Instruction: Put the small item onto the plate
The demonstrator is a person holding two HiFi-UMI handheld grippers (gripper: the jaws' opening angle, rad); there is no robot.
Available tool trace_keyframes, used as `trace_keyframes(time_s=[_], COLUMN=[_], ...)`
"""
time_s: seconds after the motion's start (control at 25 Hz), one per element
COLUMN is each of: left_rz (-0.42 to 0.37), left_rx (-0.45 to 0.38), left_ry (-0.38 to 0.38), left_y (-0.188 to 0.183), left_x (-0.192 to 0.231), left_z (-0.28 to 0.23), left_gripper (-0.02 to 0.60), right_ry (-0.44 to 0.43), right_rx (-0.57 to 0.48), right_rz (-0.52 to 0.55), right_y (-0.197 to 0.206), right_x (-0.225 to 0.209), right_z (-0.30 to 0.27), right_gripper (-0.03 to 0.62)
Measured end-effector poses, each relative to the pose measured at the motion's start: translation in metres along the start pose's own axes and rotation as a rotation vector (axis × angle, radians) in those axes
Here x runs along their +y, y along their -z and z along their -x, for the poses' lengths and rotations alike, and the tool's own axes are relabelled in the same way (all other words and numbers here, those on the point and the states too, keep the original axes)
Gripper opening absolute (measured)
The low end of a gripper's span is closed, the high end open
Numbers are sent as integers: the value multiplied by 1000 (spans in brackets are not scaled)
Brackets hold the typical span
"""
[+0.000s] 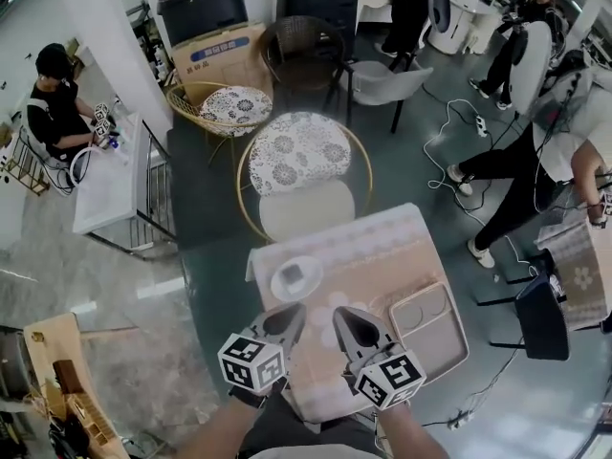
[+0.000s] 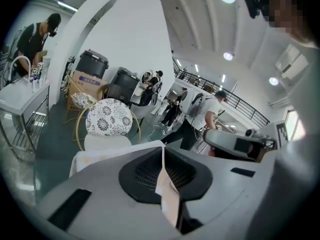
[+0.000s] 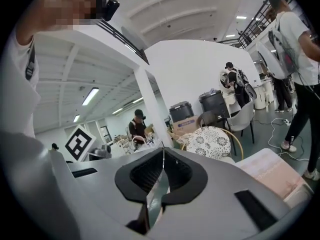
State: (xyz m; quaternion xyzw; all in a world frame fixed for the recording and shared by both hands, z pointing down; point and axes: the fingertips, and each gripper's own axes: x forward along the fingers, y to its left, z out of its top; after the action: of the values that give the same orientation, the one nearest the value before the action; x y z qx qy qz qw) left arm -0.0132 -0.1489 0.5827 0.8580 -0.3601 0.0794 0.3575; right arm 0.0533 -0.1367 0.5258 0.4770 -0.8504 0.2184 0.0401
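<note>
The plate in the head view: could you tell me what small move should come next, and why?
Probably just draw the left tongs and the right tongs back from the table. A small dark item already lies on the white plate, and both tongs are shut with nothing between them. Nothing seems left to carry.

Pale pink-beige tablecloth (image 1: 382, 256), faint white pattern. White plate (image 1: 278, 290); grey small item (image 1: 292, 274). Beige tray (image 1: 449, 340). White chair cushion (image 1: 298, 149) with dark flower pattern; yellow-gold chair frame (image 1: 238, 191). Grey left gripper (image 1: 290, 316) and right gripper (image 1: 342, 317), black pads; white cubes (image 1: 252, 361), black square markers. Dark grey-green floor (image 1: 402, 161).
</note>
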Motion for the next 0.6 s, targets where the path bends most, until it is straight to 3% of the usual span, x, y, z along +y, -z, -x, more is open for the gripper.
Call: trace_keyframes(time_s=[0.32,0.6], left_rz=[-75,-188], left_rx=[-104,-167], left_ry=[26,32], left_y=[-43,-59], left_x=[-79,-126], left_z=[58,93], left_gripper=[6,6], right_ry=[-43,-91], right_rx=[-76,-122], right_rz=[54,65], right_y=[-52,-66], right_x=[22,45], right_z=[24,47], right_gripper=[15,15])
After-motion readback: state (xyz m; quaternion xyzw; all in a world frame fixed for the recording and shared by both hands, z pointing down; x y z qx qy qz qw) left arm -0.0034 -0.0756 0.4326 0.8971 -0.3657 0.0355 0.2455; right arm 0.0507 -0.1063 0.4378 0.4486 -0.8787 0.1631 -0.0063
